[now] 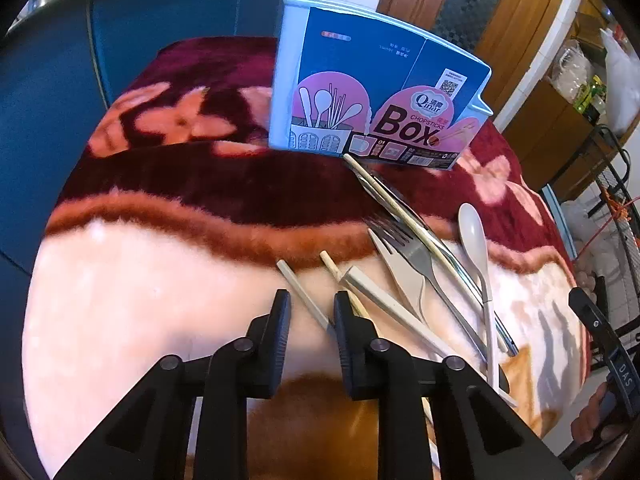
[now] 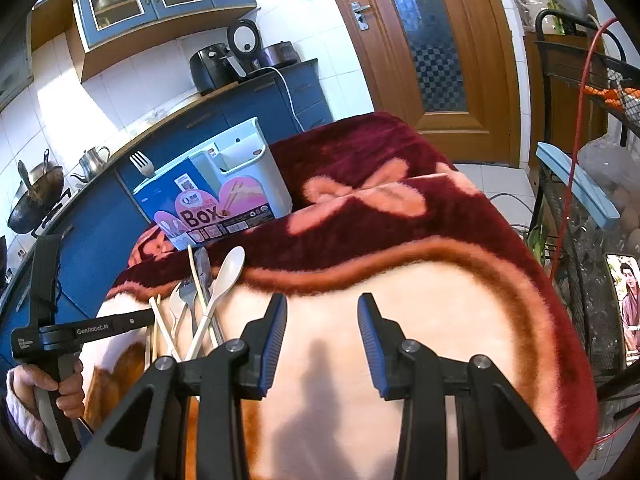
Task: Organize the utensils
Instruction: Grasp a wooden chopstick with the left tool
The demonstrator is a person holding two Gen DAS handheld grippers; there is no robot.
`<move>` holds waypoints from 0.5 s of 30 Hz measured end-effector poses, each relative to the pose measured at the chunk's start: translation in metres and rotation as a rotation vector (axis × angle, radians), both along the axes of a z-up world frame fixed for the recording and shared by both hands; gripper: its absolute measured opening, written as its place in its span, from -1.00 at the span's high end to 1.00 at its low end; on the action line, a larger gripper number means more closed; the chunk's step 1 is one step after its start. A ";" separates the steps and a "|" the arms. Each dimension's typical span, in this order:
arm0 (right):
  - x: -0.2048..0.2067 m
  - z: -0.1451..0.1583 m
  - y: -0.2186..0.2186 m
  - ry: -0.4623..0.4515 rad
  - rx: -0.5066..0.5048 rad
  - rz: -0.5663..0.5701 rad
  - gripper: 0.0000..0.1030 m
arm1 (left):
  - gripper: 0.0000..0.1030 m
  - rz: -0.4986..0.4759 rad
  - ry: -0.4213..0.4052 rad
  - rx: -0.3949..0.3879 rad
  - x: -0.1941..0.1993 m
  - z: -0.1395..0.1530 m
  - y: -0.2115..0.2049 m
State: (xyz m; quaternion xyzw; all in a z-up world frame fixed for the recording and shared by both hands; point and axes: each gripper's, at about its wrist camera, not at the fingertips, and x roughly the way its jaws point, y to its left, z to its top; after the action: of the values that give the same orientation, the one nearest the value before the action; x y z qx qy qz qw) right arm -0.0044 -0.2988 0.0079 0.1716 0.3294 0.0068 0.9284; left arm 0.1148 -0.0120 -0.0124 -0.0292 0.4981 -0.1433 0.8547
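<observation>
A white chopstick box with a blue and pink label [image 1: 372, 92] stands upright at the far side of the blanket; it also shows in the right wrist view [image 2: 224, 196], with a fork [image 2: 141, 163] sticking up behind it. Loose utensils lie in a pile: a white spoon [image 1: 474, 240], a metal fork [image 1: 416, 256], a pale plastic knife [image 1: 400, 272] and several chopsticks [image 1: 304, 296]. My left gripper [image 1: 311, 308] is open, its jaws low astride one chopstick at the pile's left end. My right gripper [image 2: 322, 312] is open and empty above bare blanket, right of the pile [image 2: 200, 304].
A fleecy maroon, orange and cream blanket [image 1: 160, 280] covers the table. Blue kitchen cabinets [image 2: 100, 216] stand behind, with a wok [image 2: 36, 196] and appliances on the counter. A wire rack [image 2: 580, 208] stands right of the table, near a wooden door [image 2: 432, 40].
</observation>
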 end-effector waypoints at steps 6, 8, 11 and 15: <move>0.006 0.002 0.008 0.008 -0.019 0.027 0.22 | 0.70 0.004 0.028 -0.028 0.009 0.000 0.004; 0.009 0.003 0.013 0.012 -0.036 0.042 0.22 | 0.75 0.012 0.045 -0.042 0.012 0.001 0.006; 0.015 0.005 0.020 0.023 -0.057 0.066 0.19 | 0.88 0.022 0.056 -0.067 0.011 0.002 0.012; 0.024 0.005 0.027 0.051 -0.055 0.090 0.18 | 0.92 0.035 0.062 -0.101 0.008 0.001 0.022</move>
State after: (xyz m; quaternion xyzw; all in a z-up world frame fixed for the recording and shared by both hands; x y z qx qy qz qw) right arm 0.0196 -0.2720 0.0125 0.1309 0.3603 0.0352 0.9229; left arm 0.1228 0.0101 -0.0118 -0.0854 0.5158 -0.1522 0.8388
